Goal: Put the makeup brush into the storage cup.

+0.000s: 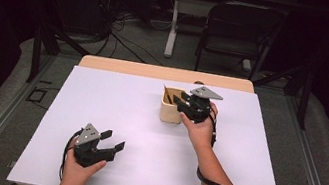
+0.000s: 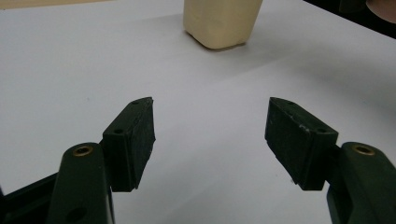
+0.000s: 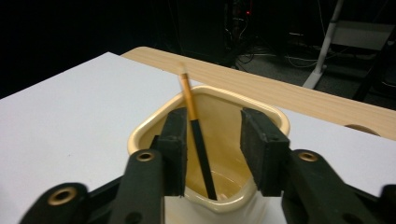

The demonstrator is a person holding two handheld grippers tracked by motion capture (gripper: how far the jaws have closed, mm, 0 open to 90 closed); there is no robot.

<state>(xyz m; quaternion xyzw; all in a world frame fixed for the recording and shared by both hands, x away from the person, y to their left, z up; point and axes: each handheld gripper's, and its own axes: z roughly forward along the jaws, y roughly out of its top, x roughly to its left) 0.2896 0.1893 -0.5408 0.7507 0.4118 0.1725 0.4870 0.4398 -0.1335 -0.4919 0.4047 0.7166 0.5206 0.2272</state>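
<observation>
At the upper middle of the high view we hold the right gripper (image 1: 185,107) over the cream cup (image 1: 170,111) on the bench (image 1: 114,109), fingers part-open around but clear of the thin, light, stiff pencil (image 3: 197,136), best pinched mid-shaft, while the left gripper (image 1: 112,143) gapes empty.
</observation>
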